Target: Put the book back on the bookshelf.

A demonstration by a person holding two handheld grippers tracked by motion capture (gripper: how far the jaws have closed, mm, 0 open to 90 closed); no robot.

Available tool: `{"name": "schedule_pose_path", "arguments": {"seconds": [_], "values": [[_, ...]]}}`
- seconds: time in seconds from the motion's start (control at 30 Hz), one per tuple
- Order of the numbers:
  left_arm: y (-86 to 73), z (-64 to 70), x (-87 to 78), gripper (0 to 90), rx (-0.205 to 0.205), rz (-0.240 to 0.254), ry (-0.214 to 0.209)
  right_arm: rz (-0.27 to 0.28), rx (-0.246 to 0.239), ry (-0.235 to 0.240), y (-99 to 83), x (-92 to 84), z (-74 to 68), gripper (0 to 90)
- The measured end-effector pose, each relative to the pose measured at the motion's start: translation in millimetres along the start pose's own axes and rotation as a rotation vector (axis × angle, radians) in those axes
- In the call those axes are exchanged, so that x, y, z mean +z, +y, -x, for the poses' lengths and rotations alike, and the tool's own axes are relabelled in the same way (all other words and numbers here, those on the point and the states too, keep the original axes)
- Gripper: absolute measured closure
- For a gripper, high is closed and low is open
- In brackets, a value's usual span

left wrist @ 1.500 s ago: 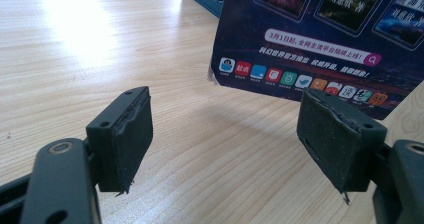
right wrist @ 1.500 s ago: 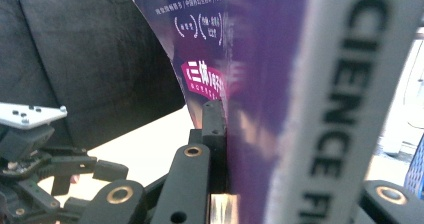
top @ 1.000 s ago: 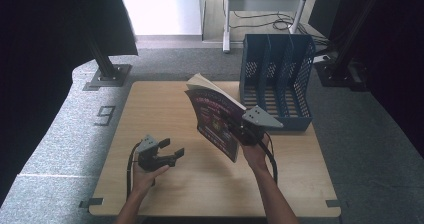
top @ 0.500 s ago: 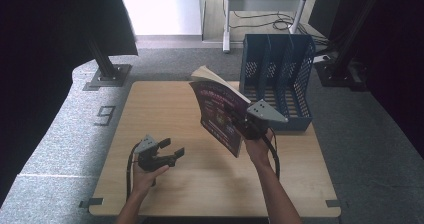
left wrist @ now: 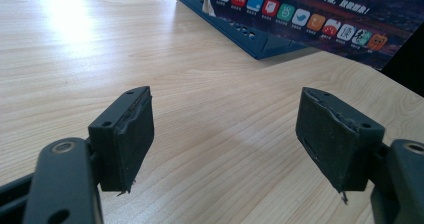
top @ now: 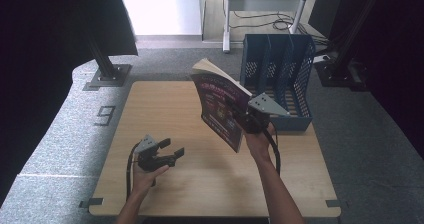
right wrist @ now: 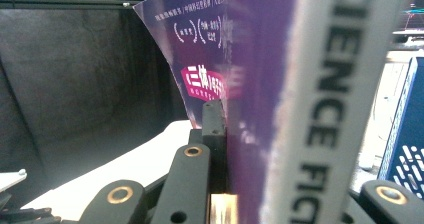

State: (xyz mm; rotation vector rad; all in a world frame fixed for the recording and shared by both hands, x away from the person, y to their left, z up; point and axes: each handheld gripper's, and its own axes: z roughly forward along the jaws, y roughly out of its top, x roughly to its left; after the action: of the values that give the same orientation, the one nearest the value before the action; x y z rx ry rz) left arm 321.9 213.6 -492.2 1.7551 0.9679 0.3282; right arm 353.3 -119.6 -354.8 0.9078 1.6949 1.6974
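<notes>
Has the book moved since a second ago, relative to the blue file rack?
Yes. The book, clamped in the right tool, has shifted slightly toward the blue file rack and stands a bit more upright.

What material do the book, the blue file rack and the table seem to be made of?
Book: paper, with a glossy printed purple cover; cream page edges show at the top.
Blue file rack: probably moulded plastic, matte, with perforated walls.
Table: light wood or wood-look laminate; grain lines, slight sheen.
</notes>
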Motion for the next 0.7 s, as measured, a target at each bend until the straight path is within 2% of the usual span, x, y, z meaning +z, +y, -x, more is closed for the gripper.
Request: {"name": "schedule_pose_path", "arguments": {"seconds": [0.2, 0.7], "values": [[0.5, 0.1, 0.1, 23.0, 0.000, -0.001, -0.002, 0.006, 0.013, -0.010, 5.2, 0.2, 3.3, 81.6], [0.3, 1.1, 1.3, 23.1, 0.000, -0.006, -0.003, 0.025, 0.009, -0.050, 14.2, -1.2, 13.4, 81.5]]}}
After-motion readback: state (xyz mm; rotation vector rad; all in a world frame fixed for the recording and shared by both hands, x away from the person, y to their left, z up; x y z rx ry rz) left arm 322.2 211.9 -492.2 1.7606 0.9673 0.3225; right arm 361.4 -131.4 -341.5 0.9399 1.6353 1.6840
